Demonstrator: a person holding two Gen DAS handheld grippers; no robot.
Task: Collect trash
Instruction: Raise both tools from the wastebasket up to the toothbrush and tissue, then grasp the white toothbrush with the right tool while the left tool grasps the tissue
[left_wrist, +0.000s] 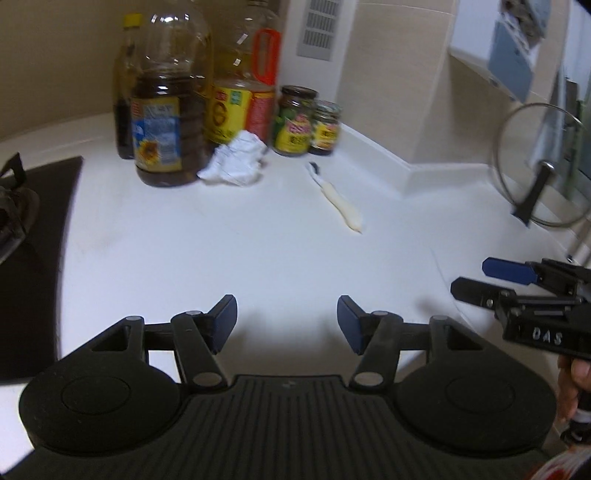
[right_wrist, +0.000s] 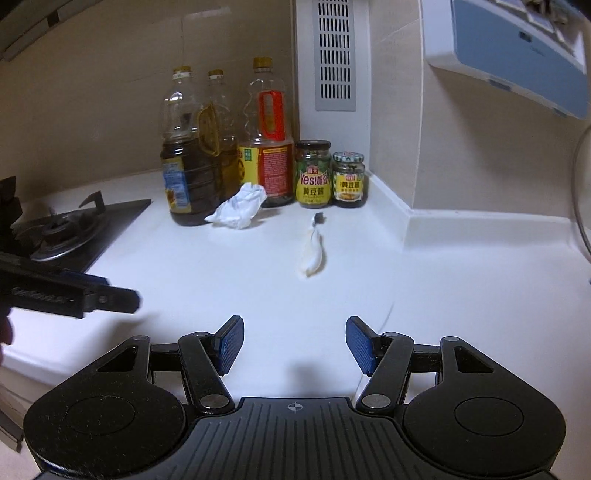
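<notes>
A: White countertop (right_wrist: 258, 288) fills both views. Gas hob (right_wrist: 70, 229) set in at its left edge. What stands at the back?

B: I log oil bottles (right_wrist: 192, 166) clustered in the back corner, two sauce jars (right_wrist: 312, 173) just beside them to the right, against the wall. Glass pot lid (left_wrist: 535, 166) leans upright at the right edge.

A: Trash?

B: Crumpled white tissue (right_wrist: 240, 206) touching the foot of the front bottle. Smaller pale wrapper with a dark tip (right_wrist: 314, 251) lies near the jars, out toward the countertop's middle, apart from the tissue.

A: Grippers?

B: My left gripper (left_wrist: 287, 319) hovers over the front edge, jaws spread wide, nothing between them. My right gripper (right_wrist: 294, 345) the same: wide apart, empty. Both sit well short of the trash.
</notes>
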